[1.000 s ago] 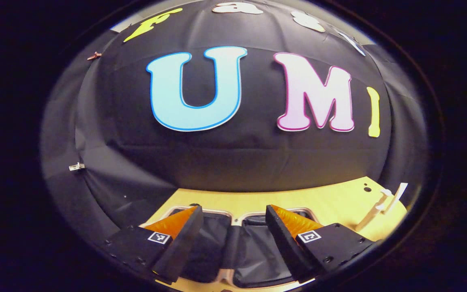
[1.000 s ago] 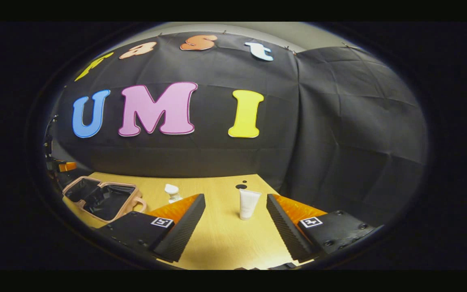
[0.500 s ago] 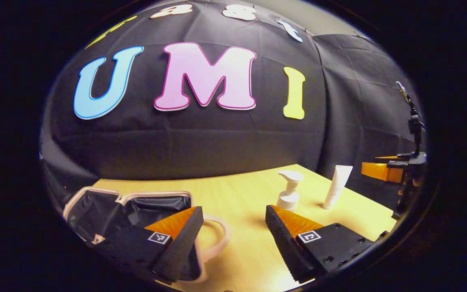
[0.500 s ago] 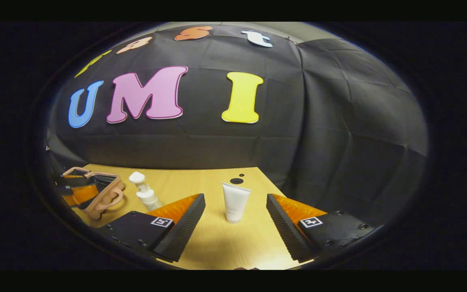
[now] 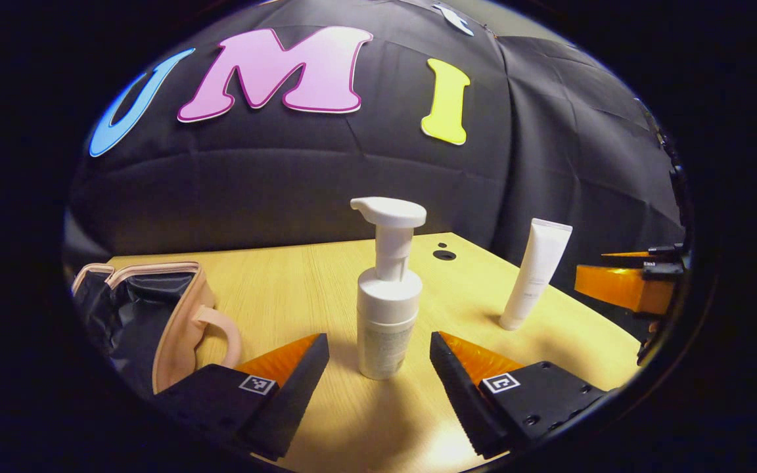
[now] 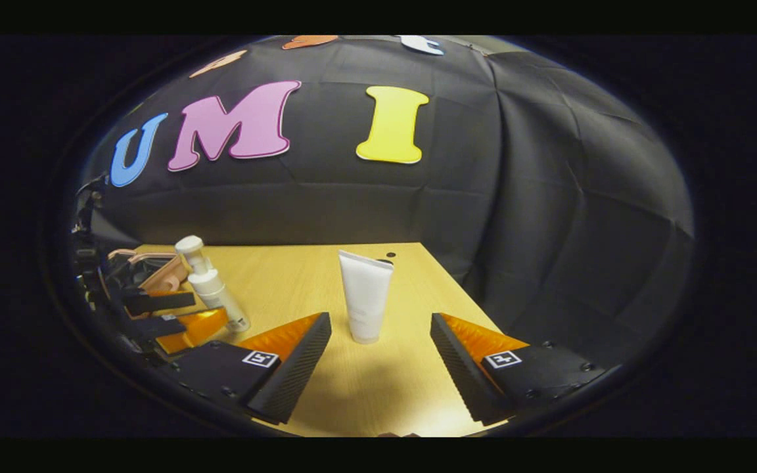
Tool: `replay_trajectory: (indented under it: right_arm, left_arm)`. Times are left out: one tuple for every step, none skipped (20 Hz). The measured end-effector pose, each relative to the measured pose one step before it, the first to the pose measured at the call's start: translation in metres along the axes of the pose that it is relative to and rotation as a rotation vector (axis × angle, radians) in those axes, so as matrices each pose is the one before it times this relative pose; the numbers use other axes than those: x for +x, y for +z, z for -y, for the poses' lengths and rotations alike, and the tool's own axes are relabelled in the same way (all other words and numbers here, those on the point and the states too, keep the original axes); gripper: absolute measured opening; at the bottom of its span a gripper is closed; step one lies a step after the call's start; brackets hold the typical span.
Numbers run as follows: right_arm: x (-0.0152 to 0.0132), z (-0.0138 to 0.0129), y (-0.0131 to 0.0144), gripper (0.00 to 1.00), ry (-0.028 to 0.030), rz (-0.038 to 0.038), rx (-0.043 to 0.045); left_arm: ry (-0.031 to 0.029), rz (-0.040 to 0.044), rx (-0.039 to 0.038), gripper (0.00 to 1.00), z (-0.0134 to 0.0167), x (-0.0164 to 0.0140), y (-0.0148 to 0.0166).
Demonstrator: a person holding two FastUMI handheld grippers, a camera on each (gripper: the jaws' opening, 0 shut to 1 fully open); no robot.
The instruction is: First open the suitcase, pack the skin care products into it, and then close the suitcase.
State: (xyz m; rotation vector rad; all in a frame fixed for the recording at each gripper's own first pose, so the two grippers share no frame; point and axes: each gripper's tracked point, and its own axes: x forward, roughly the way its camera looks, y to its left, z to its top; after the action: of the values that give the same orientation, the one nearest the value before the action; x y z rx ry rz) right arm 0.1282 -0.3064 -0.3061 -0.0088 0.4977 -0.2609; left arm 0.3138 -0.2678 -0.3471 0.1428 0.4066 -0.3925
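In the left gripper view, the left gripper [image 5: 379, 368] is spread wide at the bottom of the frame, and the pump bottle [image 5: 386, 295] stands upright in the middle, right in line with the gap. Neither finger is touching it. The suitcase [image 5: 155, 315] lies open at the lower left, with its dark inside showing and its handle turned toward the bottle. The white tube [image 5: 536, 272] stands on its cap at the right, well apart from the bottle, on the wooden table [image 5: 299, 289].

In the right gripper view, the right gripper [image 6: 381, 361] is wide open too, low in the frame, with the tube [image 6: 365, 295] standing in the middle ahead of its gap, not touched.

Both things are tall and thin, so I think they could tip over easily. If one finger bumps the bottle before the other, it may fall or slide away. A squeeze up high on the pump neck could make it twist. The tube is soft and may slip when pinched
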Motion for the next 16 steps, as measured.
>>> replay_trajectory:
  right_arm:
    - [0.00292, 0.00147, -0.00481, 0.97, -0.00049, -0.00902, 0.00799]
    - [0.00336, 0.00168, -0.0044, 0.97, -0.00257, -0.01, 0.00714]
    - [0.00393, 0.00064, -0.00428, 0.97, -0.00074, -0.00605, 0.00695]
    - [0.00386, -0.00014, -0.00257, 0.97, -0.0013, -0.004, 0.00338]
    - [0.00539, -0.00071, -0.00236, 0.98, 0.00176, -0.00129, -0.001]
    - [0.00711, -0.00139, -0.00016, 0.98, 0.00227, 0.00295, -0.00505]
    - [0.00527, -0.00173, -0.00008, 0.98, 0.00234, 0.0059, -0.00738]
    - [0.00714, -0.00183, 0.00165, 0.98, 0.00011, 0.01147, -0.00754]
    - [0.00654, -0.00162, -0.00149, 0.98, 0.00251, 0.00423, -0.0016]
    - [0.0083, -0.00332, -0.00362, 0.97, 0.00268, -0.00762, 0.00607]
    - [0.00997, -0.00324, -0.00615, 0.99, 0.00405, -0.01891, 0.01408]
    - [0.00982, -0.00305, -0.00541, 0.97, 0.00156, -0.02169, 0.01903]
    - [0.0074, -0.0006, -0.00317, 0.97, -0.008, -0.01174, 0.01745]
    - [0.0074, 0.00109, -0.00027, 0.98, -0.00976, 0.00131, 0.01608]
    - [0.00941, -0.00029, 0.00022, 0.98, -0.00896, -0.00106, 0.01151]
    - [0.00828, -0.00082, -0.00063, 0.97, -0.00051, -0.00485, 0.00403]
  left_arm:
    - [-0.00614, 0.00149, -0.00688, 0.98, 0.00374, 0.01073, 0.00094]
    - [-0.00195, 0.00108, -0.0061, 0.98, 0.00138, 0.01224, -0.00012]
    - [-0.00499, -0.00006, -0.00057, 0.97, 0.00236, 0.00942, 0.00082]
    - [0.00226, -0.00087, 0.00511, 0.98, 0.00117, 0.00876, -0.00126]
    - [0.0003, -0.00365, 0.00972, 0.97, 0.00146, 0.00779, -0.00049]
    - [-0.00212, 0.00096, 0.01031, 0.97, 0.00243, 0.00683, -0.00055]
    - [0.01642, 0.00461, 0.01276, 0.88, -0.00141, 0.00668, 0.00033]
    - [0.01023, 0.00264, 0.00905, 0.84, -0.00209, 0.00147, 0.00169]
    - [-0.01135, 0.00299, -0.00493, 0.73, 0.00232, 0.00355, 0.00094]
    - [0.00016, -0.00034, 0.00376, 0.63, 0.00114, 0.00064, 0.00056]
    - [0.00017, -0.00402, -0.00039, 0.65, -0.00067, -0.00001, -0.00082]
    - [0.00248, -0.00352, -0.00581, 0.65, -0.00231, -0.00263, -0.00125]
    - [0.0046, -0.00302, -0.01143, 0.64, -0.00373, -0.00388, -0.00106]
    - [0.00422, -0.00221, -0.00936, 0.64, -0.00409, -0.00685, -0.00186]
    - [0.0071, -0.00366, -0.00267, 0.64, -0.00449, -0.00651, -0.00268]
    - [0.01168, -0.00041, 0.00065, 0.64, -0.00484, -0.00541, -0.00166]
